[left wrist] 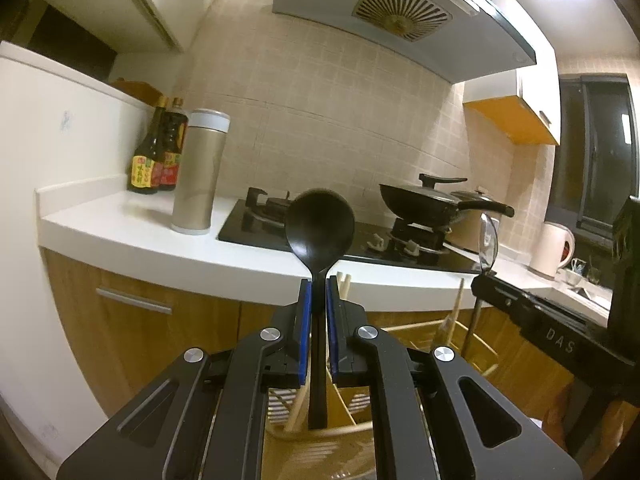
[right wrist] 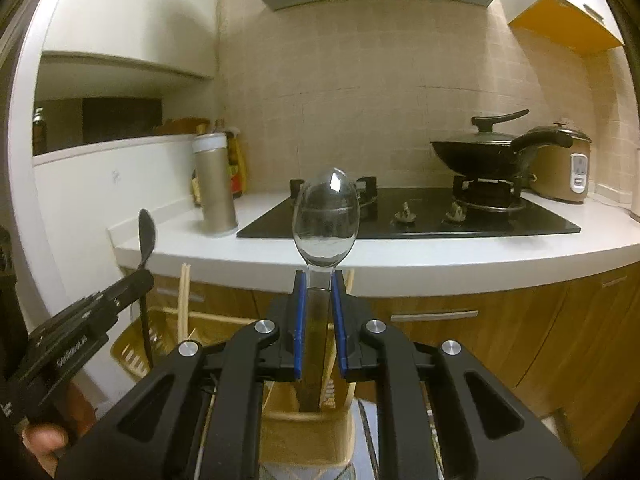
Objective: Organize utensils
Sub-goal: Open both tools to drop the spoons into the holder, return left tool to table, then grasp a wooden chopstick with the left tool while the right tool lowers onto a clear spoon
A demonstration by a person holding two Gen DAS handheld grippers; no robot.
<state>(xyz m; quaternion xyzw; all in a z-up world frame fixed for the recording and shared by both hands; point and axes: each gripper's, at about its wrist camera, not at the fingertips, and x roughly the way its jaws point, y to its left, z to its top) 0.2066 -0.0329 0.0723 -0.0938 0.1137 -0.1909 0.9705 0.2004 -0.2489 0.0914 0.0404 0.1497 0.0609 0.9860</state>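
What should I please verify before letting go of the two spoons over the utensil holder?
1. Left gripper jaws closed on the black spoon at its neck: ok.
2. Right gripper jaws closed on the metal spoon at its handle: ok.
3. Both spoons upright, bowls up: ok.
4. Metal spoon's handle end inside the utensil holder: ok.
5. Either handle end resting on the holder's bottom: cannot tell.
6. Chopsticks apart from the metal spoon: ok.
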